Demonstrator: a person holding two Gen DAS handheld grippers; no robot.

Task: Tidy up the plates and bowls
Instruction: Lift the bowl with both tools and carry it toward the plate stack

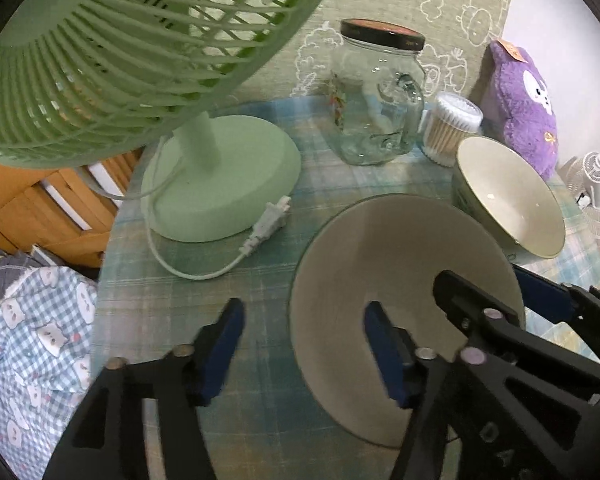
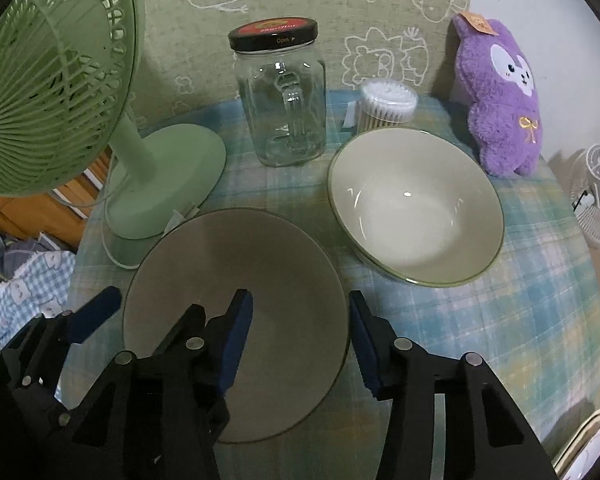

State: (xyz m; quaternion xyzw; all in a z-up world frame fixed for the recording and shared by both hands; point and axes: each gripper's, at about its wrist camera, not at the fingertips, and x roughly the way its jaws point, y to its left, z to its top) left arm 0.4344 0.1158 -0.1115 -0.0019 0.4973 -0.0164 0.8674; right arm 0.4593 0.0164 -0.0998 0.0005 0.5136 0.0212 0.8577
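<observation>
**Two grippers over the plate's edges**

Blue-padded fingers fill the foreground in both wrist views. One finger of the left gripper [image 1: 302, 334] hangs over the near left part of the plate [image 1: 400, 280] and the other over the tablecloth [image 1: 260, 360] left of it; its jaws stand apart with the plate's left rim between them and the pads pressing on nothing. Straddling the plate's right rim in the same way, the right gripper [image 2: 300, 320] has one pad above the plate [image 2: 260, 264] and one just outside it, jaws apart and empty.

Lying flat at the near middle of the round table, the plate is pale and grey. Just behind and right of the plate stands the white bowl [image 2: 416, 208], upright. Behind the plate stands a lidded glass jar [image 2: 284, 108], with a tub of cotton swabs [image 2: 388, 104] behind the bowl. Left of the plate stands a green fan [image 2: 60, 92], its plug [image 1: 266, 224] lying near the plate's far left edge. Far right of the plate sits a purple plush toy [image 2: 504, 100].
</observation>
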